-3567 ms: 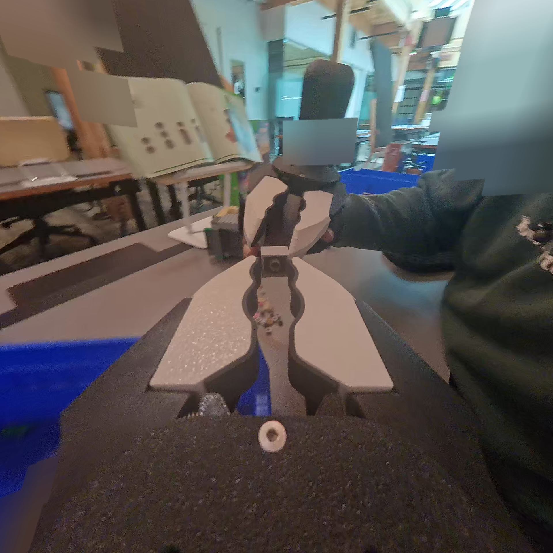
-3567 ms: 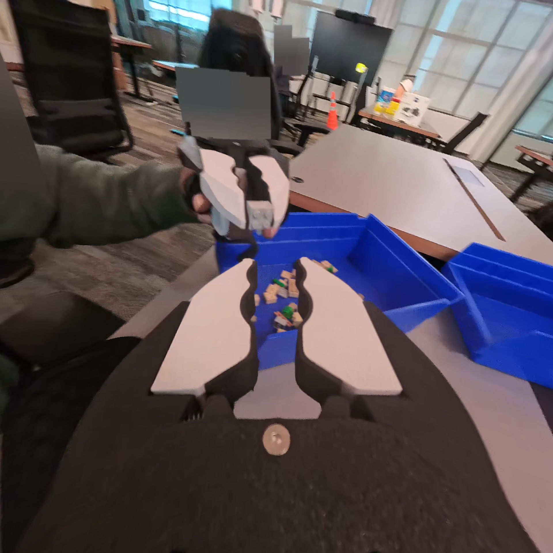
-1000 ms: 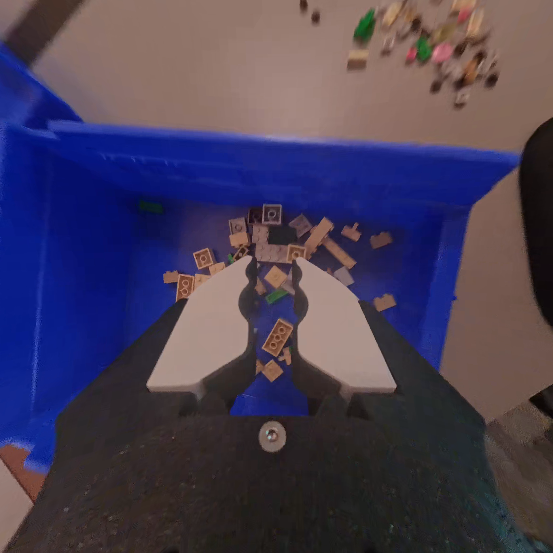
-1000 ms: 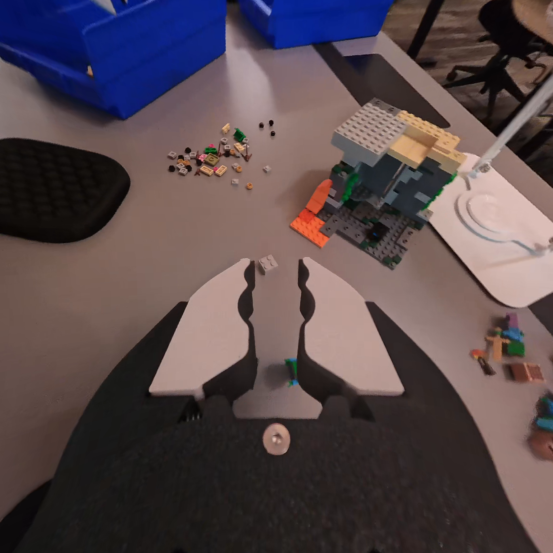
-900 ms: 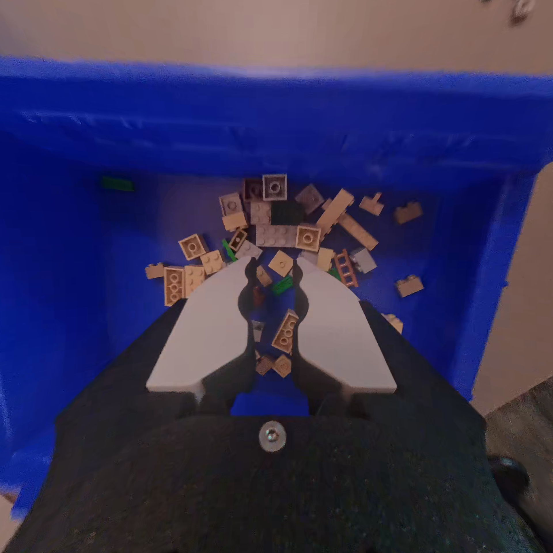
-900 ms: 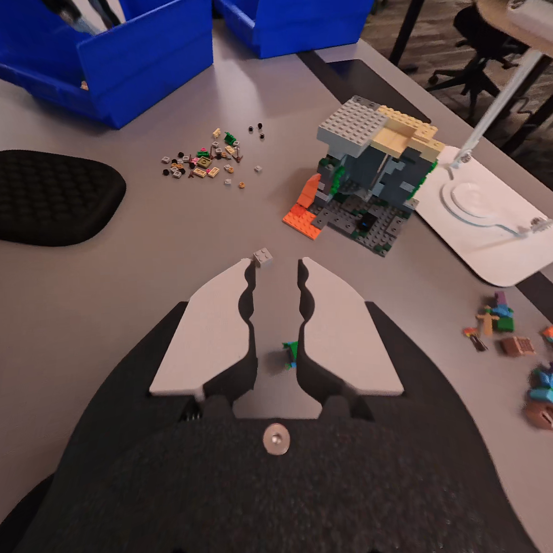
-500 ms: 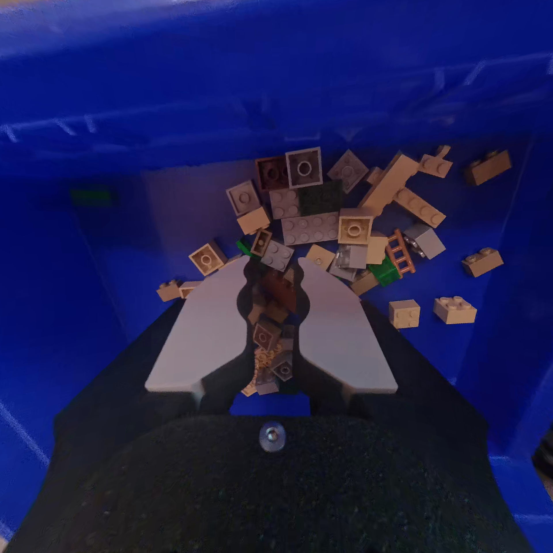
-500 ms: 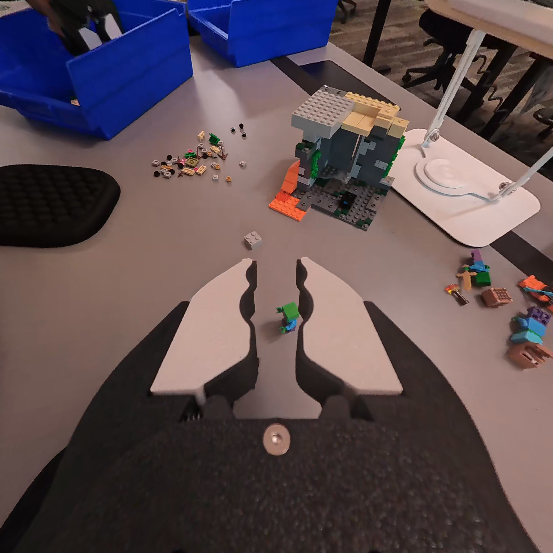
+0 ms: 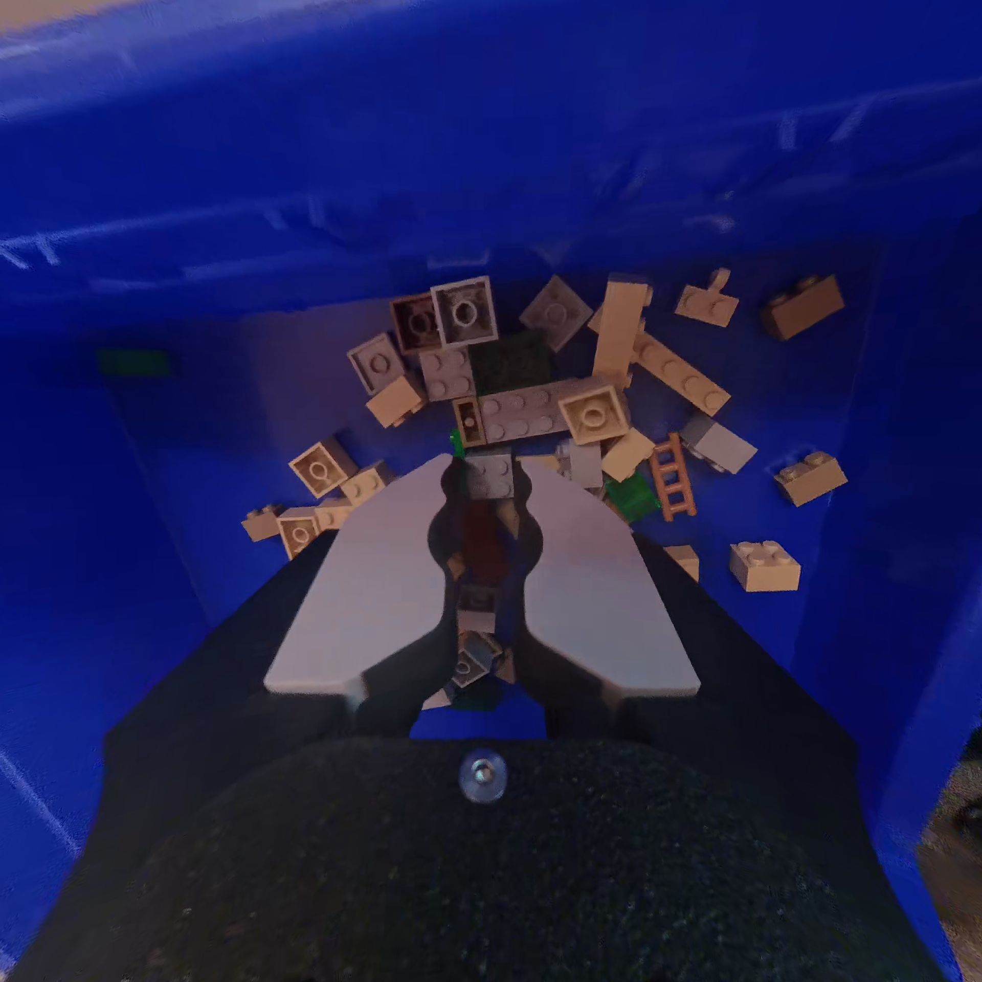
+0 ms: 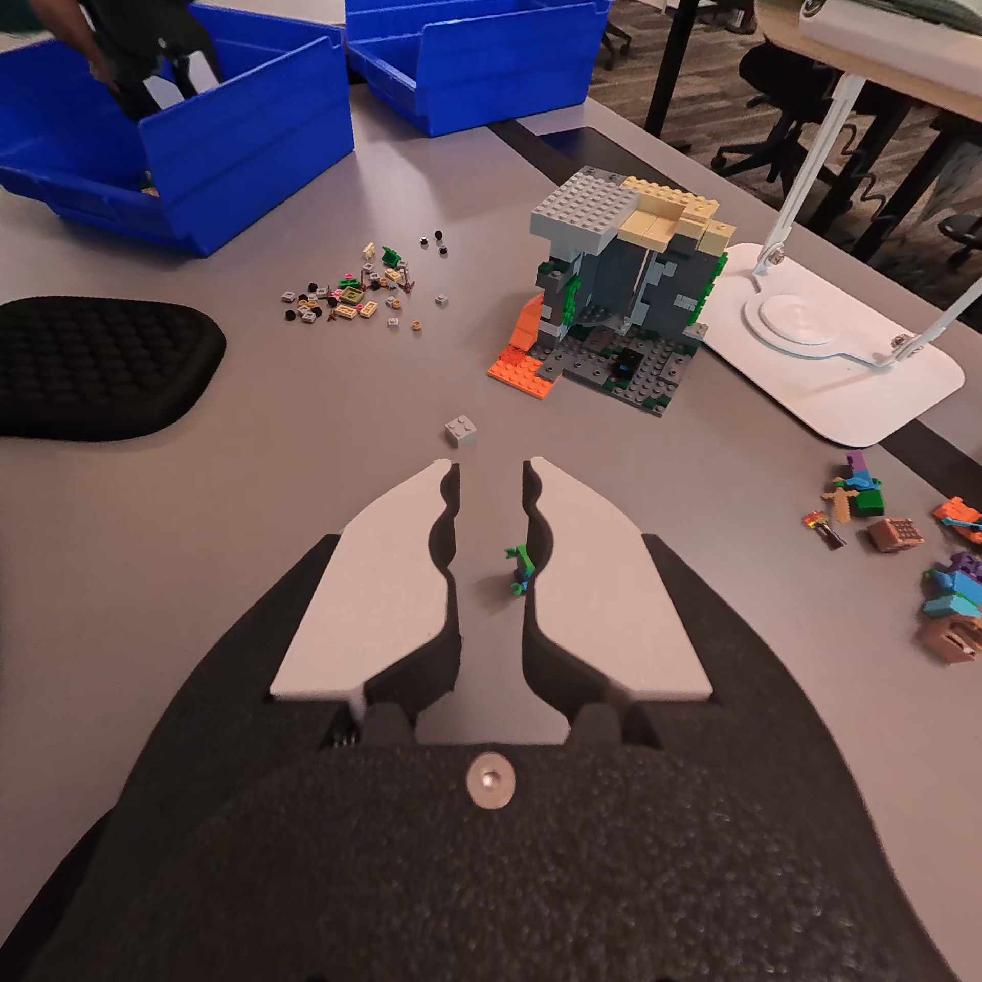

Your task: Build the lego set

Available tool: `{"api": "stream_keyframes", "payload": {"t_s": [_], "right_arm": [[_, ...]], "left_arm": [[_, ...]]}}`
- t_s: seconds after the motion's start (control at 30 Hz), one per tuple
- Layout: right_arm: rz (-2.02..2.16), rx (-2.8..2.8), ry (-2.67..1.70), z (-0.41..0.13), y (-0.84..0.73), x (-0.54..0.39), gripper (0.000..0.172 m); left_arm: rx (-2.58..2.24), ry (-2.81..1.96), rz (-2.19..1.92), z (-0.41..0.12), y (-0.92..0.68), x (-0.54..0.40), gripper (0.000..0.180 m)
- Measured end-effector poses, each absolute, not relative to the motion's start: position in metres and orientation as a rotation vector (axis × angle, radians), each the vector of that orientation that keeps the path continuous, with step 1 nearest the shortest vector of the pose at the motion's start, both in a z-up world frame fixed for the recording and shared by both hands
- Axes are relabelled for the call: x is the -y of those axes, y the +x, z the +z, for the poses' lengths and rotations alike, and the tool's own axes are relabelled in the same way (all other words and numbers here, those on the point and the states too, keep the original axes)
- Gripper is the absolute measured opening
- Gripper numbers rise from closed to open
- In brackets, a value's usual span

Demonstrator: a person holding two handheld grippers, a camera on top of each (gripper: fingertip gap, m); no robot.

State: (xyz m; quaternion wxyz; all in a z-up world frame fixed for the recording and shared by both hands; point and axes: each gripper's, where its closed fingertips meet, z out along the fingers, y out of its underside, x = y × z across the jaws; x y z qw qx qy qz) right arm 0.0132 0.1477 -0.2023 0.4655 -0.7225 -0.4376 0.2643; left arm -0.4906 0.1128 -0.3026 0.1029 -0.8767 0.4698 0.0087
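Grey table top [image 10: 319, 404] fills most of the right wrist view, w/ dark floor and office chairs at far right. At far left stand two blue bins; the left gripper [image 10: 175, 85] reaches down into the nearer blue bin [image 10: 250, 133], the second blue bin [image 10: 478, 64] is just right of it.

Left gripper [image 9: 486, 467], own view: deep inside the bin, blue walls all around. Its jaws are narrowed on a small grey 2x2 brick [image 9: 490, 473], which sits right betw. the tips; both tips look pressed on its sides, though the picture is a bit blurred. Beyond the tips lies a heap of tan and grey bricks [image 9: 531, 382], a long grey plate [image 9: 523, 412] just behind the gripped brick. A brown ladder piece [image 9: 674, 478] and a green piece [image 9: 632, 491] lie to the right, loose tan bricks [image 9: 765, 566] further right.

Right gripper [image 10: 490, 467]: jaws apart, nothing betw. the pads, it hangs above the table. A light grey brick [image 10: 460, 429] lies on the table just beyond the left fingertip, not touching it. A small green figure [image 10: 522, 568] lies under the gap, near the right finger.

Further off: brick building [image 10: 621, 287] w/ orange base at centre-right, a white lamp base [image 10: 829, 350] to its right, a scatter of tiny pieces [image 10: 361, 289] at centre-left, a black pad [image 10: 95, 366] at left, small coloured figures [image 10: 903, 526] at right edge.
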Motion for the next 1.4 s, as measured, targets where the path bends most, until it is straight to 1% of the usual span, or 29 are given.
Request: {"api": "stream_keyframes", "payload": {"t_s": [0.1, 0.17, 0.23, 0.33, 0.4, 0.53, 0.7, 0.77, 0.9, 1.0, 1.13, 1.27, 1.4], "right_arm": [[0.655, 1.067, -1.781, -0.203, 0.015, -0.148, 0.022], [0.650, 1.070, -1.779, -0.202, 0.016, -0.147, 0.022], [0.644, 1.070, -1.772, -0.200, 0.017, -0.145, 0.021], [0.643, 1.060, -1.776, -0.200, 0.020, -0.143, 0.021], [0.640, 1.053, -1.781, -0.202, 0.021, -0.142, 0.021], [0.633, 1.048, -1.792, -0.206, 0.024, -0.141, 0.021], [0.643, 1.046, -1.798, -0.208, 0.024, -0.141, 0.021], [0.647, 1.051, -1.799, -0.209, 0.022, -0.141, 0.021], [0.653, 1.063, -1.796, -0.210, 0.018, -0.141, 0.021], [0.658, 1.061, -1.791, -0.209, 0.016, -0.140, 0.020], [0.656, 1.065, -1.793, -0.209, 0.016, -0.139, 0.020], [0.643, 1.076, -1.789, -0.207, 0.015, -0.136, 0.020], [0.642, 1.084, -1.776, -0.206, 0.016, -0.130, 0.020]], "left_arm": [[-1.371, -2.598, -0.029, -0.302, -0.489, -0.108, 0.021], [-1.401, -2.598, -0.006, -0.302, -0.492, -0.107, 0.026], [-1.405, -2.610, 0.001, -0.302, -0.492, -0.108, 0.027], [-1.416, -2.626, 0.007, -0.302, -0.492, -0.107, 0.024], [-1.421, -2.650, 0.022, -0.302, -0.494, -0.106, 0.019], [-1.434, -2.659, 0.009, -0.301, -0.491, -0.101, 0.016], [-1.443, -2.662, -0.014, -0.305, -0.487, -0.096, 0.017], [-1.426, -2.658, -0.003, -0.304, -0.488, -0.099, 0.020], [-1.430, -2.663, -0.051, -0.305, -0.487, -0.099, 0.016], [-1.437, -2.650, 0.000, -0.302, -0.491, -0.102, 0.016], [-1.352, -2.570, 0.116, -0.274, -0.496, -0.117, 0.016], [-1.249, -2.447, 0.268, -0.228, -0.492, -0.138, 0.016], [-1.273, -2.325, 0.268, -0.186, -0.445, -0.148, 0.016]]}}
